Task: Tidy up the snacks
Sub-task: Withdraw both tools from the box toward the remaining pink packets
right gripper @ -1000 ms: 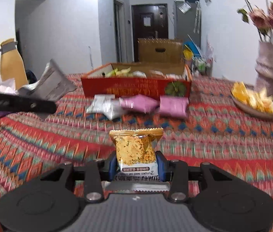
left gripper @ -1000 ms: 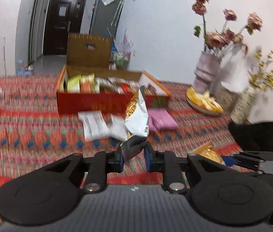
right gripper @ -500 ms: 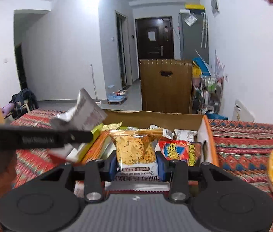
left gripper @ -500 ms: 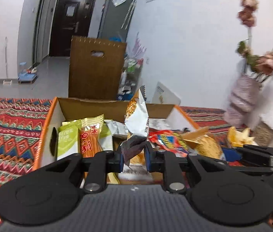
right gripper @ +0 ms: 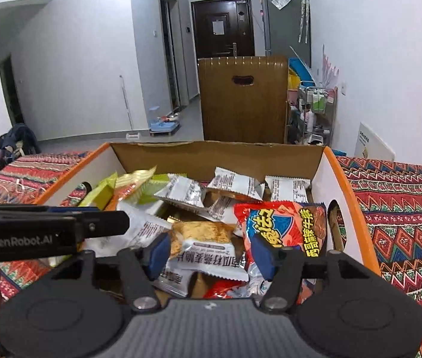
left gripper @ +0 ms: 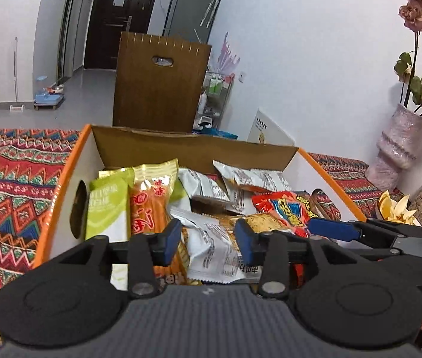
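The left tool [left gripper: 206,240] hangs over the near edge of the orange-rimmed cardboard box [left gripper: 70,161], its blue pads having just spread apart; a white packet printed with black text [left gripper: 211,247] lies between them on the heap, and neither pad presses on it. The right tool [right gripper: 208,252] sits beside it over the same box, its jaws also just opened, with a golden-topped snack packet [right gripper: 202,238] lying loose between the pads on top of the other snacks. To the right of that packet is a red bag with blue and yellow lettering [right gripper: 282,223]. Along the left side of the box stand a green packet [left gripper: 109,205] and an orange one [left gripper: 151,200], with several more white packets [right gripper: 234,183] towards the back wall. The box rests on a counter covered in a red zigzag-patterned cloth [right gripper: 405,208]. Beyond it stands a brown board with a handle slot [right gripper: 242,98], and a vase of dried roses [left gripper: 399,149] stands at the right.
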Action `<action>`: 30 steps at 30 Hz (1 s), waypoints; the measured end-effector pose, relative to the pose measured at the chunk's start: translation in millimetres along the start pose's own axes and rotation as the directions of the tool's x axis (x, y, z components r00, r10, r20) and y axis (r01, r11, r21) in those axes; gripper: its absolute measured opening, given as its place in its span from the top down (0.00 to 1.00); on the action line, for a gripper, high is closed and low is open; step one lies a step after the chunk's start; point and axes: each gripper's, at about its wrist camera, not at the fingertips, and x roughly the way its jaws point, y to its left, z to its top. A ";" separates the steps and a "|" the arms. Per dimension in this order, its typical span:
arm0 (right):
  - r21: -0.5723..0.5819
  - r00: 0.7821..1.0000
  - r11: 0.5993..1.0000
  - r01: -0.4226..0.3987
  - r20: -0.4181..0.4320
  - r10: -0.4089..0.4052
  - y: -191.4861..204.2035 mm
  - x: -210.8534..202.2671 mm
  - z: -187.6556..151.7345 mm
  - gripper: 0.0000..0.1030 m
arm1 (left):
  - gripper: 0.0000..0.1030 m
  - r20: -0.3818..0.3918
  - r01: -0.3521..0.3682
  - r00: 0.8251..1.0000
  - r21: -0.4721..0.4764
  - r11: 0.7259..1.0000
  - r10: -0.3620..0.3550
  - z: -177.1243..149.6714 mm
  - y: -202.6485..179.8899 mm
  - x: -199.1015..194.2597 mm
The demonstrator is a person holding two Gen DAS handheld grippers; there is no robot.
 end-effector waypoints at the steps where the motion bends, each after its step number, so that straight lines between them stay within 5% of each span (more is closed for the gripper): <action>1: 0.003 1.000 1.000 0.001 0.008 -0.001 -0.7 -2.7 0.7 0.42 | 0.61 0.004 -0.004 1.000 0.004 1.000 0.004 1.7 -1.2 -2.0; 10: 0.001 0.992 0.999 0.035 0.121 -0.035 -4.0 -70.1 13.7 0.42 | 0.60 0.083 -0.004 0.997 0.034 0.999 0.001 5.9 -14.5 -62.5; 15: -0.035 0.990 0.997 0.067 0.130 -0.062 -5.4 -119.8 -3.6 0.39 | 0.46 0.109 -0.040 0.994 0.087 0.995 0.031 -14.4 -25.6 -119.4; 24: -0.078 0.985 0.992 0.097 0.150 -0.085 2.4 -224.5 -80.1 0.22 | 0.24 0.137 -0.108 0.987 0.174 0.979 0.085 -103.3 -53.1 -225.5; 30: -0.092 0.986 0.992 0.083 0.149 -0.069 13.0 -279.4 -147.4 0.14 | 0.17 0.122 -0.148 0.984 0.134 0.980 0.132 -168.0 -64.0 -272.3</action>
